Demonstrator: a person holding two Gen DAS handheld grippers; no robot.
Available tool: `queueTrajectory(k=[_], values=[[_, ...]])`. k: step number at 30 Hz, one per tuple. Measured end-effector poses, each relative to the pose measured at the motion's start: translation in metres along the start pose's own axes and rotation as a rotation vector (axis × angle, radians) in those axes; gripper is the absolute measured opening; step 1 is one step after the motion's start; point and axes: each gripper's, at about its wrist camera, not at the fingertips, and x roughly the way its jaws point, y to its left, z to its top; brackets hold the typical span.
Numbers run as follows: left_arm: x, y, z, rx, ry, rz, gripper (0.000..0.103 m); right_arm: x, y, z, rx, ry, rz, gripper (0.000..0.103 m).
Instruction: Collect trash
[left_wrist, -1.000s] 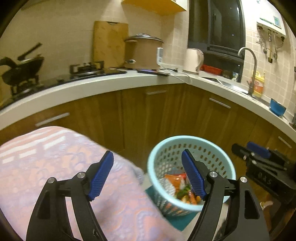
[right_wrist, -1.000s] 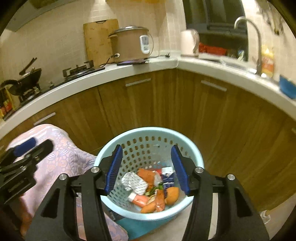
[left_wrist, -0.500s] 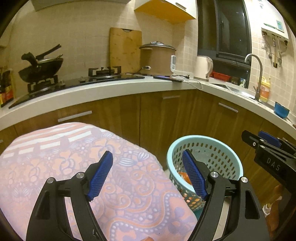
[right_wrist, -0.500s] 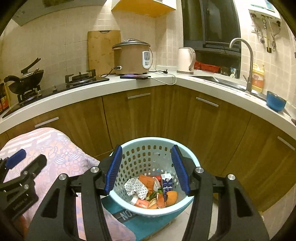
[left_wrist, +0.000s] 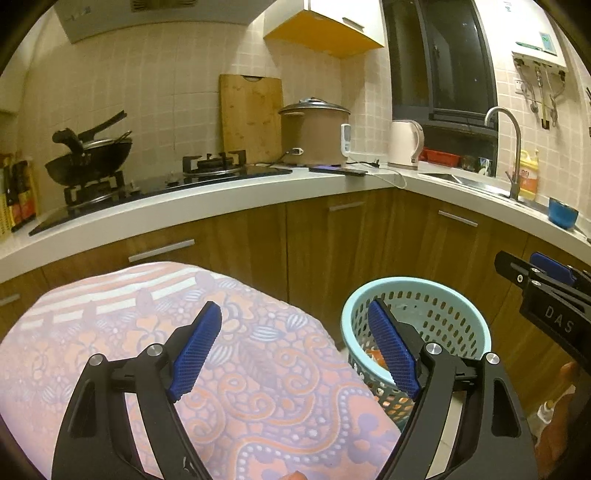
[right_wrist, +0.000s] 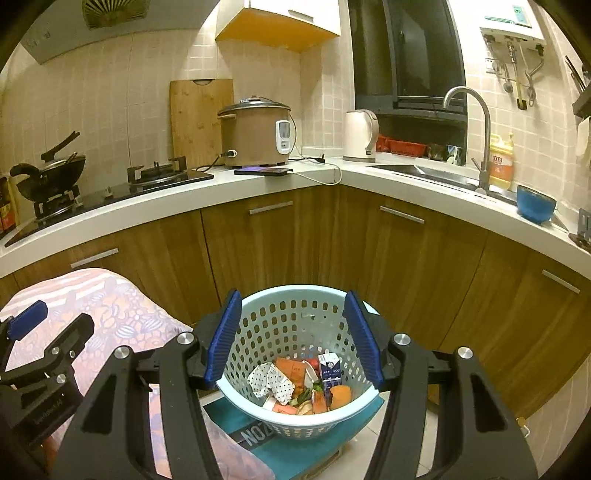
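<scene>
A light blue perforated basket (right_wrist: 295, 306) stands on a teal box (right_wrist: 273, 443) on the floor and holds trash: a crumpled dotted wrapper (right_wrist: 271, 382), a small blue milk carton (right_wrist: 330, 371) and orange scraps (right_wrist: 340, 395). My right gripper (right_wrist: 293, 339) is open and empty, above and in front of the basket. My left gripper (left_wrist: 295, 350) is open and empty over a pink patterned cloth (left_wrist: 110, 332), with the basket (left_wrist: 436, 295) to its right. The right gripper also shows at the left wrist view's right edge (left_wrist: 546, 291).
A curved white counter (right_wrist: 258, 184) over wooden cabinets (right_wrist: 332, 240) runs behind. On it stand a wok (right_wrist: 48, 173), a gas hob (right_wrist: 159, 173), a rice cooker (right_wrist: 255, 133), a phone (right_wrist: 262, 171), a kettle (right_wrist: 360, 136), a sink tap (right_wrist: 469, 129) and a blue bowl (right_wrist: 535, 203).
Both grippers have drawn back and tilted up from the basket. The basket now sits lower and smaller in both views. Both stay open and empty.
</scene>
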Motion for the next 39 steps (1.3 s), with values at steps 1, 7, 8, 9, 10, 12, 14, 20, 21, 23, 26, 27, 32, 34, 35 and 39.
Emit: queueTrajectory(k=[1, 7, 8, 9, 10, 12, 14, 20, 21, 23, 26, 27, 32, 34, 35, 39], values=[[0.0001, -0.0005, -0.0007, 0.003, 0.001, 0.004, 0.080, -0.0002, 0.0002, -0.0003, 0.000, 0.002, 0.004, 0.055], [0.0023, -0.0011, -0.0016, 0.007, 0.008, 0.016, 0.080, -0.0053, 0.0006, -0.0015, 0.003, -0.002, 0.015, 0.055], [0.0018, -0.0010, -0.0015, 0.007, 0.006, 0.016, 0.080, -0.0067, 0.0005, -0.0020, 0.003, -0.004, 0.016, 0.056], [0.0016, -0.0010, -0.0013, 0.006, 0.006, 0.017, 0.080, -0.0063, 0.0004, -0.0013, 0.002, -0.004, 0.017, 0.056], [0.0009, -0.0009, -0.0009, 0.004, 0.003, 0.019, 0.080, -0.0069, 0.0005, -0.0014, 0.000, -0.005, 0.017, 0.056], [-0.0016, -0.0013, 0.0000, 0.005, -0.006, 0.023, 0.080, -0.0073, 0.0013, -0.0011, -0.005, -0.007, 0.013, 0.056], [-0.0033, -0.0014, 0.0003, 0.003, -0.009, 0.020, 0.080, -0.0078, 0.0016, -0.0014, -0.006, -0.010, 0.008, 0.056], [-0.0052, 0.0005, 0.0017, -0.006, -0.007, 0.019, 0.080, -0.0057, 0.0016, -0.0015, -0.001, -0.005, 0.013, 0.056], [-0.0055, 0.0005, 0.0019, -0.009, -0.007, 0.018, 0.080, -0.0061, 0.0025, -0.0021, 0.000, -0.004, 0.011, 0.056], [-0.0051, 0.0023, 0.0024, -0.015, -0.005, 0.014, 0.080, -0.0052, 0.0024, -0.0029, 0.001, 0.000, 0.011, 0.056], [-0.0049, 0.0028, 0.0024, -0.020, -0.003, 0.012, 0.080, -0.0048, 0.0019, -0.0039, 0.005, 0.003, 0.010, 0.058], [-0.0051, 0.0025, 0.0021, -0.020, -0.003, 0.013, 0.080, -0.0049, 0.0020, -0.0041, 0.006, 0.003, 0.008, 0.058], [-0.0054, 0.0017, 0.0018, -0.018, -0.005, 0.014, 0.081, -0.0040, 0.0028, -0.0058, 0.011, 0.007, 0.008, 0.061], [-0.0055, 0.0011, 0.0018, -0.019, -0.004, 0.015, 0.081, -0.0035, 0.0024, -0.0071, 0.013, 0.009, 0.009, 0.061], [-0.0054, 0.0011, 0.0017, -0.020, -0.004, 0.015, 0.081, -0.0034, 0.0026, -0.0076, 0.013, 0.010, 0.009, 0.061], [-0.0050, 0.0006, 0.0013, -0.019, -0.002, 0.013, 0.083, -0.0035, 0.0026, -0.0077, 0.014, 0.010, 0.009, 0.061]])
